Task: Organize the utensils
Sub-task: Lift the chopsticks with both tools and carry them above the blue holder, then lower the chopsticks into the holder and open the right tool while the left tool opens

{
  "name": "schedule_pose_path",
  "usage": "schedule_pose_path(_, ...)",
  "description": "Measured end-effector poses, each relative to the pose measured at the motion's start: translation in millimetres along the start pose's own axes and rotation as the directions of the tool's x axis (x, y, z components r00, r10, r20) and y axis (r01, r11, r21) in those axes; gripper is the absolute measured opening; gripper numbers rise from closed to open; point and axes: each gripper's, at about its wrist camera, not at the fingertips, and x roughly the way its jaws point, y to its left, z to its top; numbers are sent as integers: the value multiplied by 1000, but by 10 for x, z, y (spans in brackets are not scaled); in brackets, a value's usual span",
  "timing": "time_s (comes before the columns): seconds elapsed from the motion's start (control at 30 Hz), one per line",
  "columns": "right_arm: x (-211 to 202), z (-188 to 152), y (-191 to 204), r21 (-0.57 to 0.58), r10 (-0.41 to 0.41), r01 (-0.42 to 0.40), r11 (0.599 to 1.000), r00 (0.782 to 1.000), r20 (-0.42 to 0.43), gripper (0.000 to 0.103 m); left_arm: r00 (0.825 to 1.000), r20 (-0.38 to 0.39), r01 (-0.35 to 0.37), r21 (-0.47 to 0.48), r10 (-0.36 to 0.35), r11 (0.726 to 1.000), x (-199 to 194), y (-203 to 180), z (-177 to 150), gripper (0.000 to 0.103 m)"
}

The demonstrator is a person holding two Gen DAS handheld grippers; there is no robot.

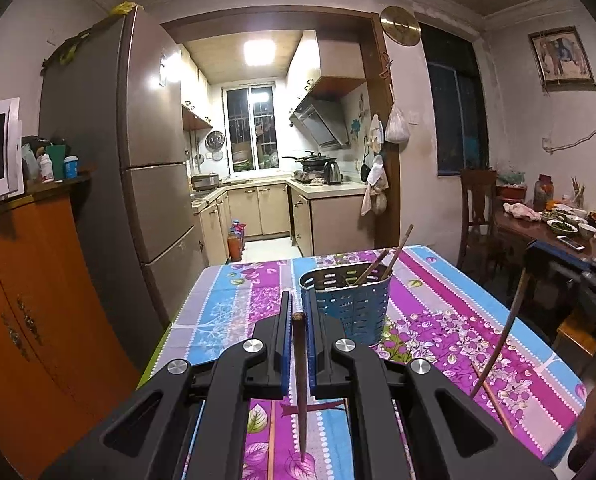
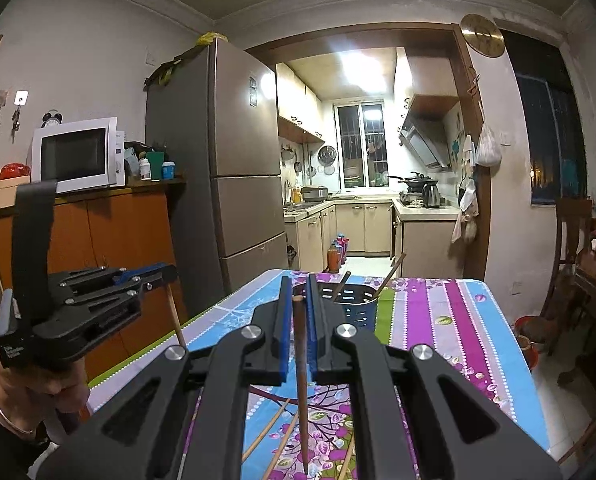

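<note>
**Two grippers, each pinching a chopstick, before the utensil holder**

Landmark: the blue perforated metal utensil holder [image 1: 347, 304], which stands upright on the counter covered by a purple, blue and white floral striped cloth [image 1: 457, 320] and contains two brown chopsticks leaning right. Left of and nearer than the holder, the left gripper [image 1: 296, 316] has its blue-lined jaws pressed onto a dark brown wooden chopstick [image 1: 301, 392], held tip-down above the cloth. Right of the holder, the right gripper [image 2: 298, 300] likewise has its jaws pinching a brown wooden chopstick [image 2: 302, 392], tip-down. Nearer than the holder, several loose tan chopsticks [image 2: 270, 428] lie flat on the cloth beneath the right gripper.
</note>
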Motion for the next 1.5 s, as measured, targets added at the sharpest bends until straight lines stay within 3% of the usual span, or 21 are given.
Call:
schedule_pose_path(0.33, 245, 150, -89, -8, 6, -6, 1000, 1000, -17, 5, 999, 17, 43, 15, -43, 999, 200, -59, 245, 8)
schedule_pose_path(0.5, 382, 522, -222, -3, -5, 5, 1000, 999, 42, 5, 994, 86, 66, 30, -68, 997, 352, -65, 717, 8)
schedule_pose_path(0.73, 661, 1290, -435, -5, -41, 43, 999, 982, 183, 5, 970, 224, 101, -7, -97, 995, 648, -6, 1551, 8)
schedule_pose_path(0.87, 961, 1498, -617, 19, -57, 54, 998, 974, 220, 5, 958, 265, 123, -23, -113, 992, 904, -16, 1749, 8)
schedule_pose_path(1.0, 1259, 1514, -771, 56, -71, 59, 997, 970, 234, 5, 961, 248, 140, -40, -126, 989, 1255, -26, 1765, 7)
schedule_pose_path(1.2, 1689, 1300, -932, 107, -84, 61, 992, 970, 228, 5, 967, 215, 149, -44, -137, 988, 1753, -40, 1489, 7)
schedule_pose_path(1.5, 2085, 622, -1080, 236, -102, 70, 969, 986, 129, 6, 977, 149, 168, -93, -153, 981, 2200, 19, 946, 7)
